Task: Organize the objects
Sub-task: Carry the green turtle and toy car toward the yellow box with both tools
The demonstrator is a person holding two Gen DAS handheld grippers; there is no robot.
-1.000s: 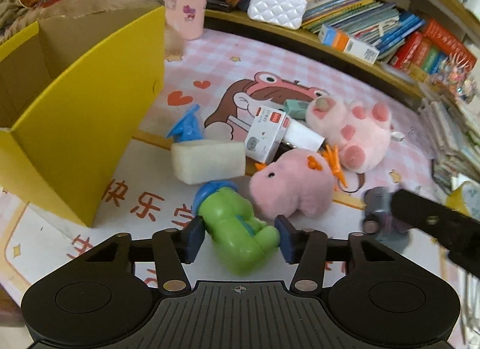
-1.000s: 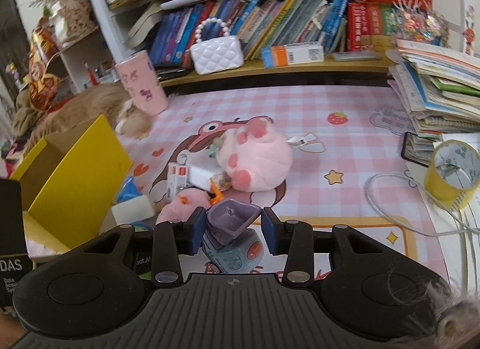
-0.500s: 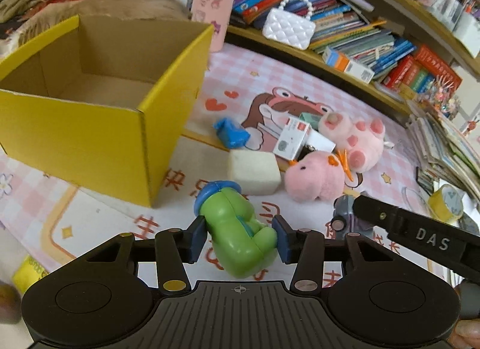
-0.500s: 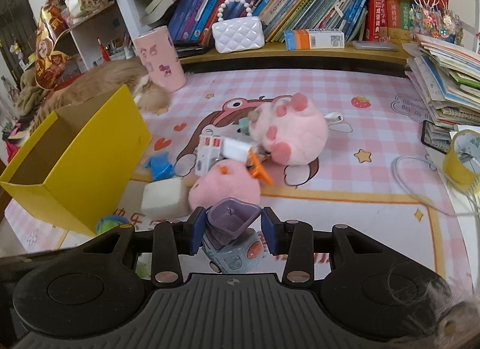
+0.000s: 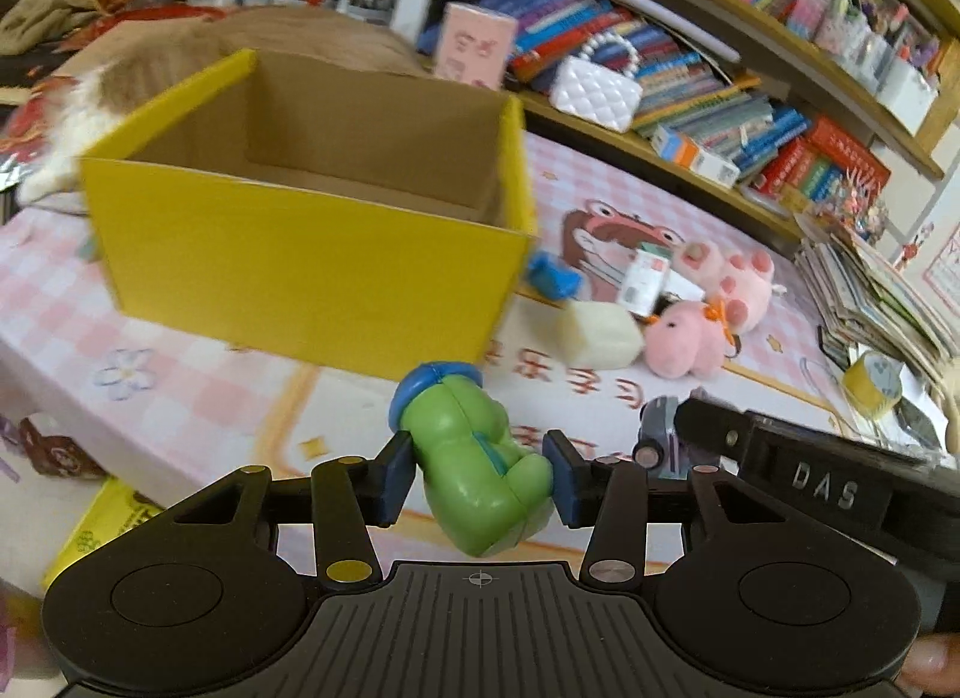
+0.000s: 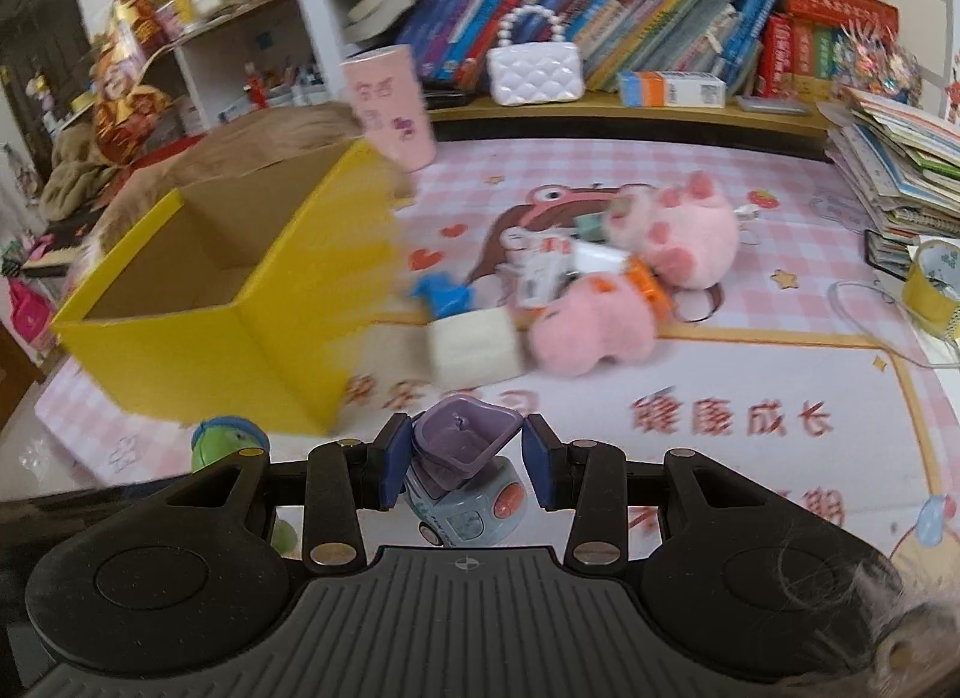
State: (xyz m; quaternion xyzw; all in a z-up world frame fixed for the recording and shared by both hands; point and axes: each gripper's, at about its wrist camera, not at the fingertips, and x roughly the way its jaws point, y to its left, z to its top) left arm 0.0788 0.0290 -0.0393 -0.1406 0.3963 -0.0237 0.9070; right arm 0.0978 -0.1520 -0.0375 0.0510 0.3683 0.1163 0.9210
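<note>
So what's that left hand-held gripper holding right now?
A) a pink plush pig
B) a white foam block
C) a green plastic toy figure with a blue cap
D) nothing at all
C: the left hand-held gripper is closed on the green plastic toy figure with a blue cap, in front of the open yellow cardboard box; the pink plush pig and white foam block lie on the mat.

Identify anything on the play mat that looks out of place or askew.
Toys lie heaped beside the yellow box: two pink plush toys tipped over, a small carton wedged between them. The box interior appears bare.
</note>
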